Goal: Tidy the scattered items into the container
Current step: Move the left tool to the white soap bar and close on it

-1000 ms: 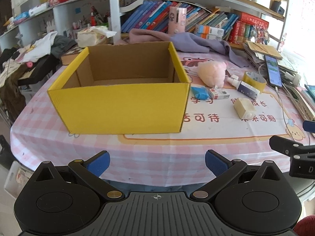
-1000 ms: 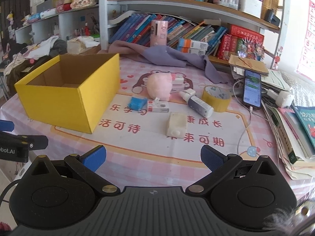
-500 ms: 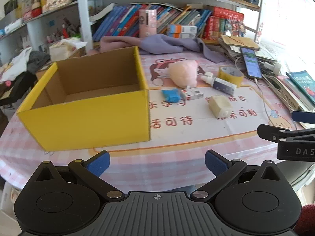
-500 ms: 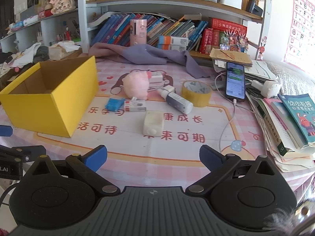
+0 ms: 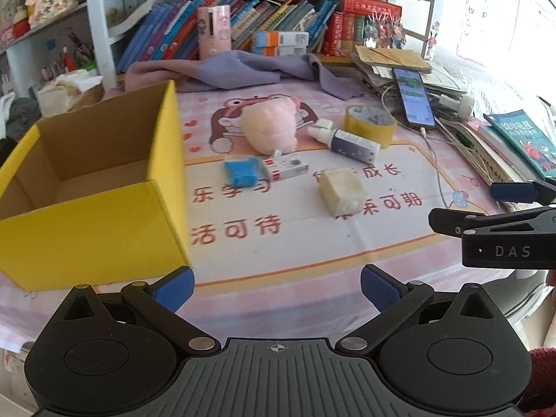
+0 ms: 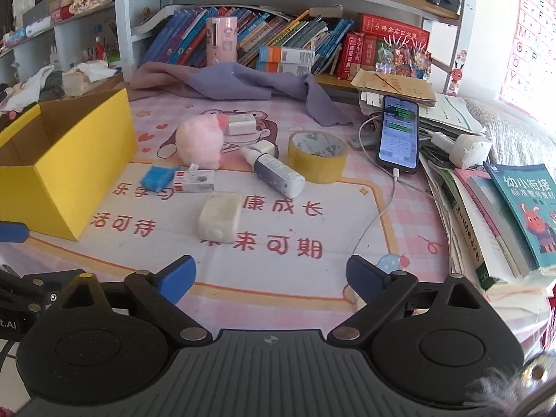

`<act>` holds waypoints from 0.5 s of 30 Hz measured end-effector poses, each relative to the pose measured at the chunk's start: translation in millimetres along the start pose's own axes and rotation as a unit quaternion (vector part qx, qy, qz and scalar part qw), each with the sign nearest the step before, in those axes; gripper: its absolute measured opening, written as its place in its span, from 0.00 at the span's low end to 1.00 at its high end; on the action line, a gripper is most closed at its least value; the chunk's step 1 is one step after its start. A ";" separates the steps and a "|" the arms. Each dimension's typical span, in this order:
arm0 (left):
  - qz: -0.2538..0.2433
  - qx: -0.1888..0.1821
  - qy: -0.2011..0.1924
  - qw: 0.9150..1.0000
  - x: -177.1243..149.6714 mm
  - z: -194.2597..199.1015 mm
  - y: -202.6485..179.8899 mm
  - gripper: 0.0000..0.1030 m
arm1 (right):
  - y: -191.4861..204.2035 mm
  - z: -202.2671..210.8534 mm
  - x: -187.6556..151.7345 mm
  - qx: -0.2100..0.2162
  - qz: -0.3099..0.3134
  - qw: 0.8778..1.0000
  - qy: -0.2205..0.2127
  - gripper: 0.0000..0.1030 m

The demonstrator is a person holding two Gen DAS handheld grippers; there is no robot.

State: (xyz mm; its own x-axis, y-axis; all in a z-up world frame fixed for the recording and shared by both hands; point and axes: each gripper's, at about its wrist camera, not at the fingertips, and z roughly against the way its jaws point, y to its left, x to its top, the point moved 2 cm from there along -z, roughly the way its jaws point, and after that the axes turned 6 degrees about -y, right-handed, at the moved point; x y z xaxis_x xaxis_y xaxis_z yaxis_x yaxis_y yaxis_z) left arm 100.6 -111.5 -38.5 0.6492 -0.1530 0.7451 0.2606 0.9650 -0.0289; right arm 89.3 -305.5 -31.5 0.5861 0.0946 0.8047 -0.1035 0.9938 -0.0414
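Both grippers hang over the near table edge with nothing in them. The right gripper (image 6: 271, 274) has its jaws closing from wide, only bare tablecloth between the pads, I'd guess narrowing to fit the cream block (image 6: 219, 220) at 11 o'clock, the nearest item. The left gripper (image 5: 276, 286) is spread wide and empty beside the yellow box (image 5: 87, 229), probably waiting its turn. The box sits empty at 10 o'clock, so nothing's tidied yet. Beyond the block: blue packet (image 6: 158, 178) touching a small carton (image 6: 194, 180), then the spray bottle (image 6: 274, 173), pink plush (image 6: 199, 142) and tape roll (image 6: 318, 160) at 1 o'clock.
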 end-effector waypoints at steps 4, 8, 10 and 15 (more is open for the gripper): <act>0.000 0.002 0.007 1.000 9.0 -15.4 -13.0 0.97 | -18.0 -14.7 6.8 0.007 0.001 1.000 0.005 0.83; 0.004 0.007 0.014 1.000 18.2 -30.5 -25.1 0.97 | -35.7 -30.5 13.4 0.020 0.002 1.000 0.015 0.78; 0.006 0.010 0.017 1.000 22.7 -37.5 -32.1 0.97 | -44.0 -37.0 16.8 0.027 0.006 0.999 0.017 0.75; 0.008 0.019 0.021 1.000 34.8 -55.8 -51.2 0.97 | -65.8 -54.0 25.9 0.046 0.015 0.999 0.020 0.68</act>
State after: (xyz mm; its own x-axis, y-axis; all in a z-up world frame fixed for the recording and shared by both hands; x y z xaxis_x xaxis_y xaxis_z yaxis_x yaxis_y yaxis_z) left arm 149.8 -178.1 -48.2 0.6829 -0.1447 0.7160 0.2226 0.9748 -0.0154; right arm 154.7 -365.2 -40.0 0.6124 0.1277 0.7801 -0.1942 0.9809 -0.0081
